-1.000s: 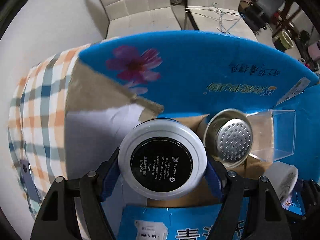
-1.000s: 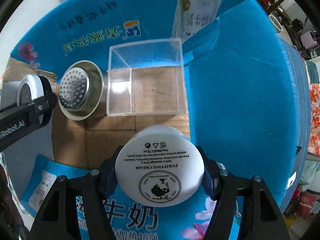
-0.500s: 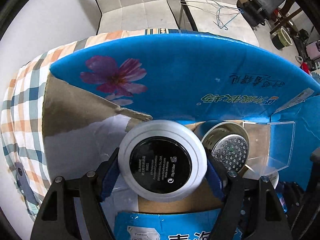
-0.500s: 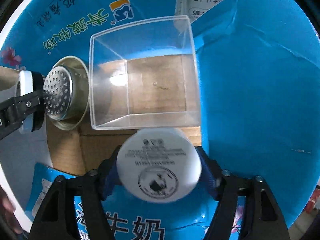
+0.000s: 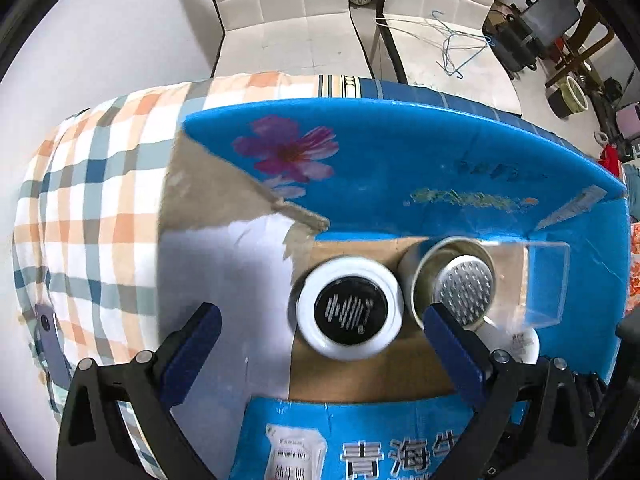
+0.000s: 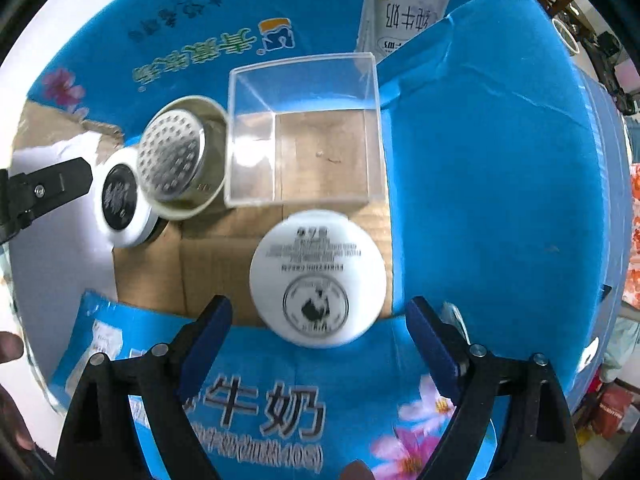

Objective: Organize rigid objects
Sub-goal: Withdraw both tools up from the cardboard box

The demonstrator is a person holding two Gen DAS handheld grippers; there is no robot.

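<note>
Read the left gripper [image 5: 320, 314] as spread wide and gripping nothing: both blue pads stand clear of the black-faced white jar [image 5: 349, 312], with open gaps on either side. Locate that jar inside the blue milk carton [image 5: 400, 168], on the brown cardboard floor at the left end, just beside the metal strainer cup [image 5: 460, 284]; contact between the two cannot be confirmed. Read the right gripper [image 6: 319, 305] likewise as fully parted and empty, with the white cream jar [image 6: 318, 278] lying ahead of the jaws and apart from both pads. Locate this jar on the near side of the carton floor, just in front of the clear plastic box [image 6: 304, 132] and close to the right wall. Treat the arrangement as deliberate packing: strainer cup and clear box along the far wall, one jar at each free spot, round faces turned toward the cameras, probably to use the floor area compactly and to keep the pieces from rolling. Regard the wide jaw opening as clearance for a straight pull-back without dragging either jar. Allow for motion blur on both jars; settled rest cannot be confirmed. Disregard the checked tablecloth [image 5: 88, 200] under the carton.
</note>
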